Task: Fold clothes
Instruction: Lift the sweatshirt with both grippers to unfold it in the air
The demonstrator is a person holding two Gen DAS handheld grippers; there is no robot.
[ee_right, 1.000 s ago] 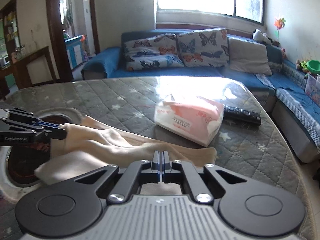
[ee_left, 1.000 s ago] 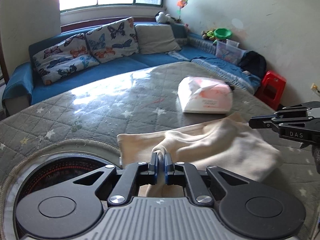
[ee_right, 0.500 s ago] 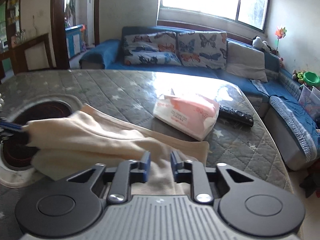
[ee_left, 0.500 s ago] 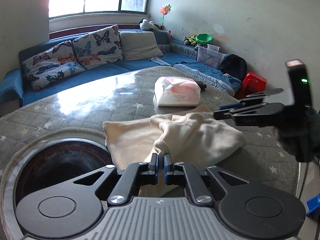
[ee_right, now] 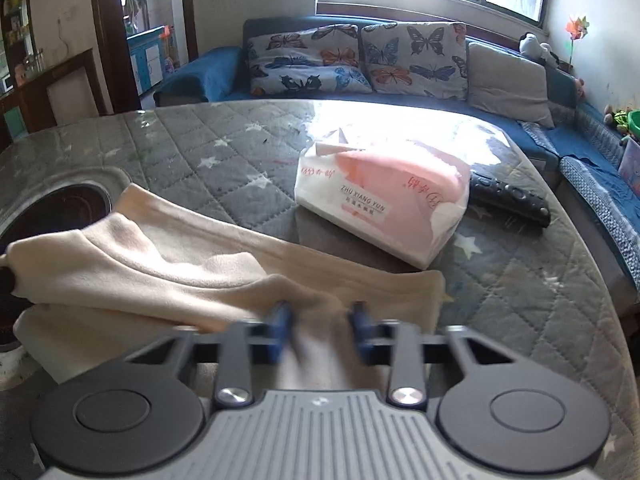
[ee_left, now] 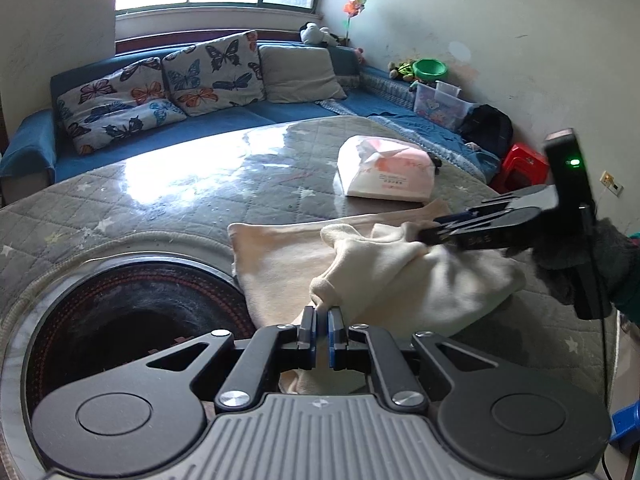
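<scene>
A dark round burner recess [ee_left: 120, 320] with a pale rim sinks into the near left part of the grey quilted star-print table cover [ee_left: 180, 200], just beside the near left edge of the cream fleece garment [ee_left: 400, 272]. Past the garment, toward the far right edge of the tabletop, lies a white and pink plastic pack of tissues [ee_right: 380, 200], and a black remote control [ee_right: 508, 198] rests touching its right side. Beyond the table runs a blue sofa [ee_left: 200, 140] carrying butterfly-print cushions [ee_left: 208, 76] and a plain grey cushion [ee_left: 300, 74]. The left gripper [ee_left: 320, 334] sits low at the near edge, its blue-padded fingers clenched on a bunched corner of the garment and holding it slightly off the cover. The right gripper [ee_right: 320, 330], motion-blurred in its own view, has its fingers spread apart with cloth lying between them, unpinched; from the left view it reaches in from the right, level above the garment's top fold, held by a dark-gloved hand [ee_left: 580, 256]. The garment lies on the near middle of the tabletop, partly doubled over itself, a thicker cream layer draped across a flatter beige layer.
</scene>
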